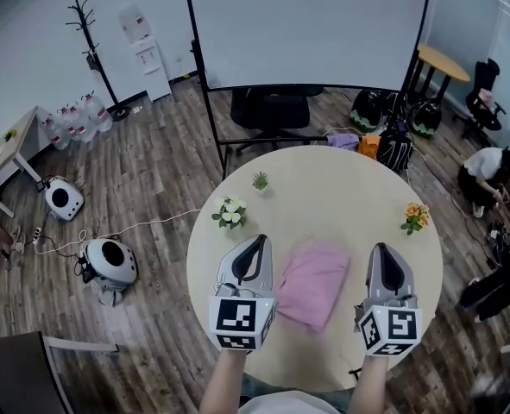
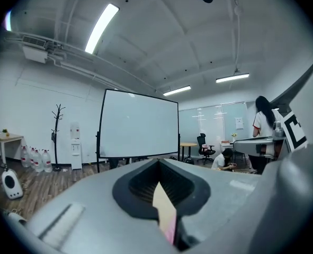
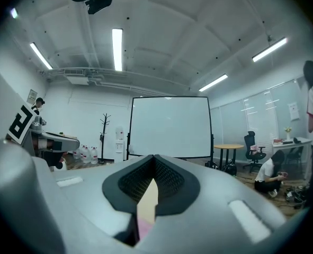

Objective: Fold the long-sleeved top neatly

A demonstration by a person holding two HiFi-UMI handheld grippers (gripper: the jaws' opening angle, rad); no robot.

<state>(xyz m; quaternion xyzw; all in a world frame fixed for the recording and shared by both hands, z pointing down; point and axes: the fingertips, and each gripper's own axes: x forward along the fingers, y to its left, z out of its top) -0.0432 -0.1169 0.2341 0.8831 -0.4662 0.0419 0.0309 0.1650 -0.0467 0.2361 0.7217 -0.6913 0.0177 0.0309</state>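
Apparently the folding is almost finished: the pink top (image 1: 313, 281) lies as a compact packet on the round worktop (image 1: 341, 188), between the left hand-held gripper (image 1: 258, 244) and the right hand-held gripper (image 1: 384, 253). Both are closed tight and hold nothing. To finish well, I would only flatten uneven edges. How the sleeves lie inside is hidden, and each gripper view shows only a pink sliver.

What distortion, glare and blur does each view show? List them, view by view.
Head view: wide-angle bend curves the edges of the screen; light is even, the pink top sharp. Left gripper view: fisheye with black corners, the ceiling light blown out. Right gripper view: same fisheye, glare from the ceiling strip.
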